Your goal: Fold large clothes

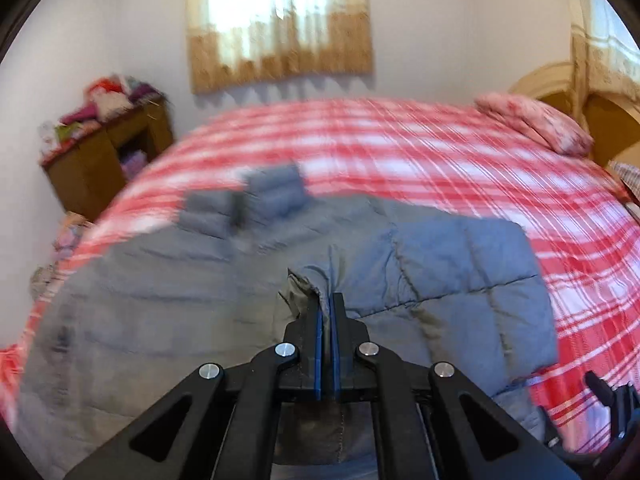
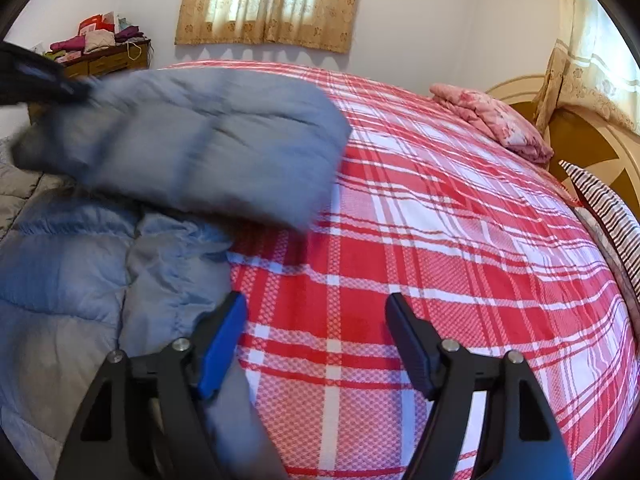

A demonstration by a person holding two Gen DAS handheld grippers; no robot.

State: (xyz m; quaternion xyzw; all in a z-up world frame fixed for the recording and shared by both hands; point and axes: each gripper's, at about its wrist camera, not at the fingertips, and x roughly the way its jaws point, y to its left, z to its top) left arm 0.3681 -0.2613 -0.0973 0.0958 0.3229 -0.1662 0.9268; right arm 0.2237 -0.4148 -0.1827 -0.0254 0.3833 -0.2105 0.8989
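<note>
My left gripper (image 1: 328, 300) is clamped on a fold of the grey-blue padded jacket (image 1: 460, 264), which is spread on the plaid bedspread (image 1: 440, 160). Only the right view shows my right gripper (image 2: 316, 308) gaping empty, jacket at nine o'clock.

legible text: none. i read no labels, brands, numbers or signs in either of my views.
</note>
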